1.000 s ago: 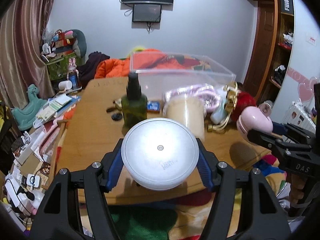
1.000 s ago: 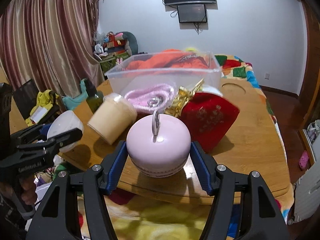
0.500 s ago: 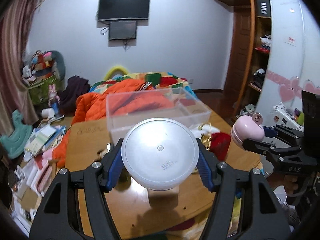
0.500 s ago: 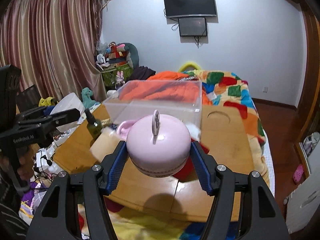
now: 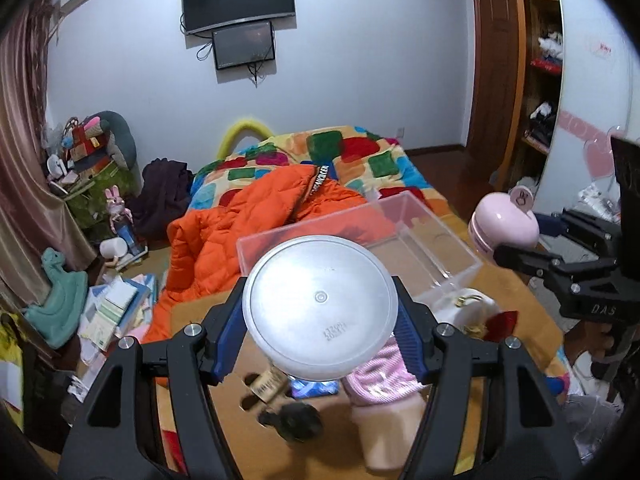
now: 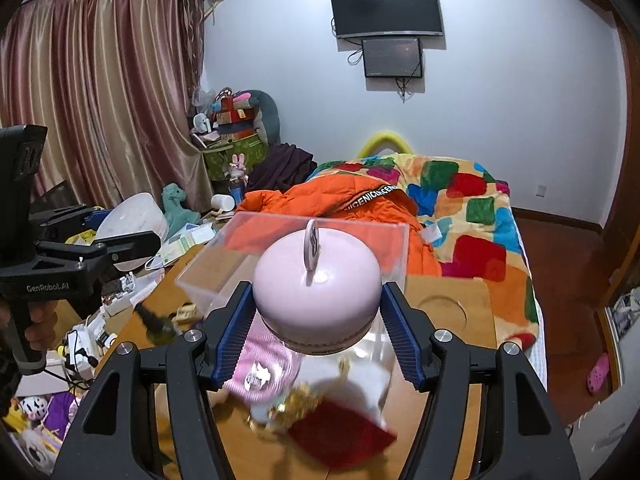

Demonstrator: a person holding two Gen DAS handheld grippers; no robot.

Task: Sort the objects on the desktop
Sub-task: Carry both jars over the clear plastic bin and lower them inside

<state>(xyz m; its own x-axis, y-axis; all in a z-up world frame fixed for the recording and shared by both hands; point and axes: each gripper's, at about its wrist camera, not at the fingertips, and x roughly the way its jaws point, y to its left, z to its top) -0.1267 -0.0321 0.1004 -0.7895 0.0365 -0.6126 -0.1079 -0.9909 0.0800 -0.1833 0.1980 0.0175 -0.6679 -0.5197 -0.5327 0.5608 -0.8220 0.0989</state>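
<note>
My left gripper (image 5: 320, 330) is shut on a round white plastic tub (image 5: 320, 308), held in the air above the wooden table (image 5: 520, 280). My right gripper (image 6: 318, 330) is shut on a round pink case (image 6: 316, 284) with a small tab on its top, also lifted off the table. Beyond both stands a clear plastic bin (image 5: 424, 240), seen in the right wrist view as a clear bin (image 6: 224, 264). The right gripper with the pink case (image 5: 504, 228) shows at the right of the left wrist view; the left gripper with the tub (image 6: 132, 228) shows at the left of the right wrist view.
On the table lie a pink quilted pouch (image 5: 380, 376), a cream cylinder (image 5: 388, 432), a red pouch (image 6: 340, 428) with gold trim, a dark green bottle (image 6: 156, 322) and a white bag (image 5: 464, 308). An orange jacket (image 5: 248, 216) lies on the bed behind. Clutter fills the floor at left.
Both grippers have risen with their objects and now look down on the table and into the clear bin from higher up. The bin has come nearer in both views.
</note>
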